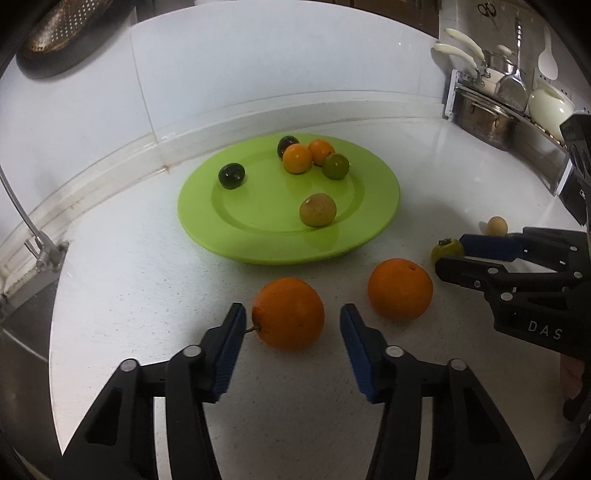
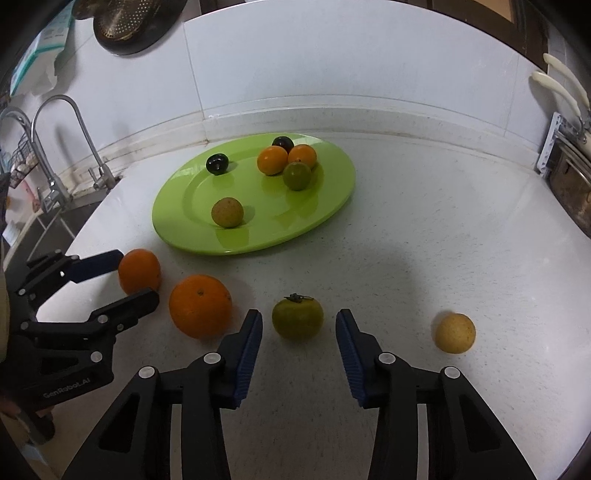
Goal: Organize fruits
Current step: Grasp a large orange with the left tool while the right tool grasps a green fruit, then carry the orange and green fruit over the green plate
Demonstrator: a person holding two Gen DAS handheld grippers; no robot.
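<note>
A green plate point(image 1: 207, 221) point(image 2: 173, 225) on the white counter holds several small fruits: dark, orange, green and tan. My left gripper point(image 1: 292, 317) is open around a large orange point(image 1: 288, 314) point(image 2: 139, 270) on the counter, pads apart from it. A second large orange point(image 1: 400, 288) point(image 2: 200, 306) lies to its right. My right gripper point(image 2: 299, 325) point(image 1: 448, 249) is open around a green persimmon point(image 2: 297, 318) point(image 1: 447, 249). A small yellow fruit point(image 2: 455, 333) point(image 1: 496, 225) lies to the right of it.
A sink with faucets point(image 2: 55, 147) point(image 1: 22, 214) lies at the left. A colander point(image 2: 125, 22) hangs on the wall. Pots and utensils point(image 1: 491, 107) stand on a rack at the right.
</note>
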